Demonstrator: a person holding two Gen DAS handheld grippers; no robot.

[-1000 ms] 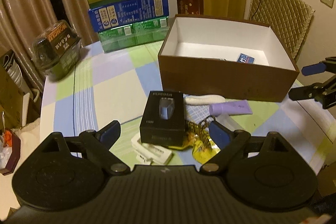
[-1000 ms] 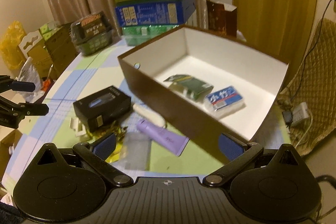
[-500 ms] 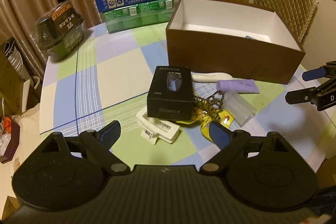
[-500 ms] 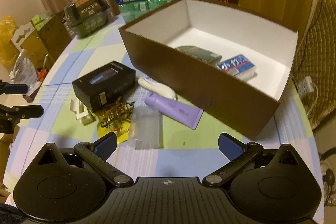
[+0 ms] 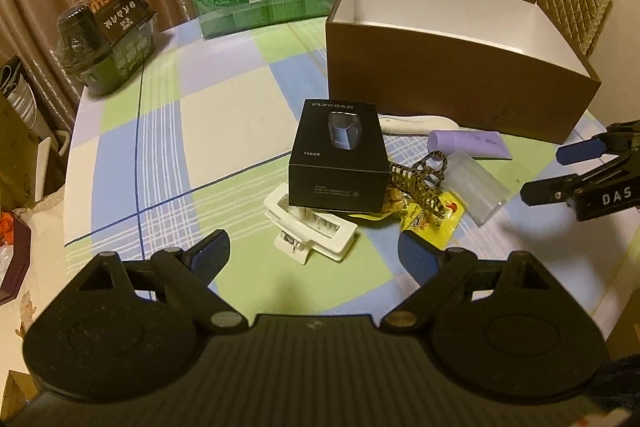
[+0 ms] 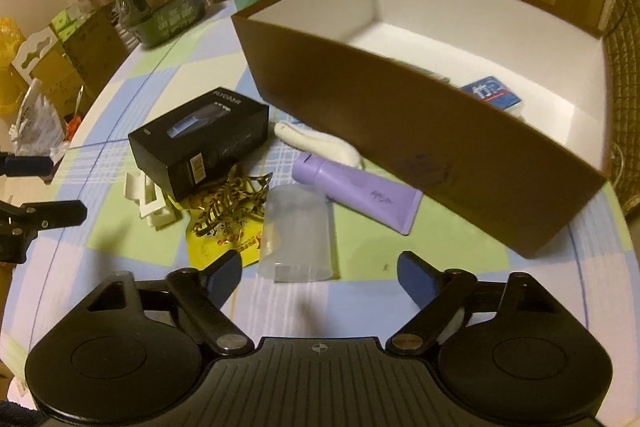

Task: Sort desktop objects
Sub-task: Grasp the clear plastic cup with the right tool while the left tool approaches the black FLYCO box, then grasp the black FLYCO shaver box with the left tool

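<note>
A: Both hands are poised over the pile on the checked table (image 5: 224,99). The left hand-held gripper (image 5: 314,257) is released, jaws wide and empty, aimed at the white plastic claw hair clip (image 5: 310,231) that pokes out from under the black cardboard shaver box (image 5: 338,155).

B: And the right hand-held gripper (image 6: 320,273)?

A: Released too. Its jaws have just been closing in somewhat, but nothing sits between them. The clear plastic tube-shaped case (image 6: 298,231) lies flat just ahead of its tips, overlapping the yellow snack packet (image 6: 224,245).

B: So that case looks like its target. Where does it go?

A: Presumably into the open brown cardboard box with a white lining (image 6: 420,131), just beyond the lilac cream tube (image 6: 356,191).

B: How should it be taken?

A: I'd straddle the case across its short width, pads on the long walls, and lower until the tips nearly meet the table before squeezing. It looks slick and thin-walled, so close gently. Lift straight up so the gold-brown metal hair claw (image 6: 228,203) beside it isn't dragged along.
</note>
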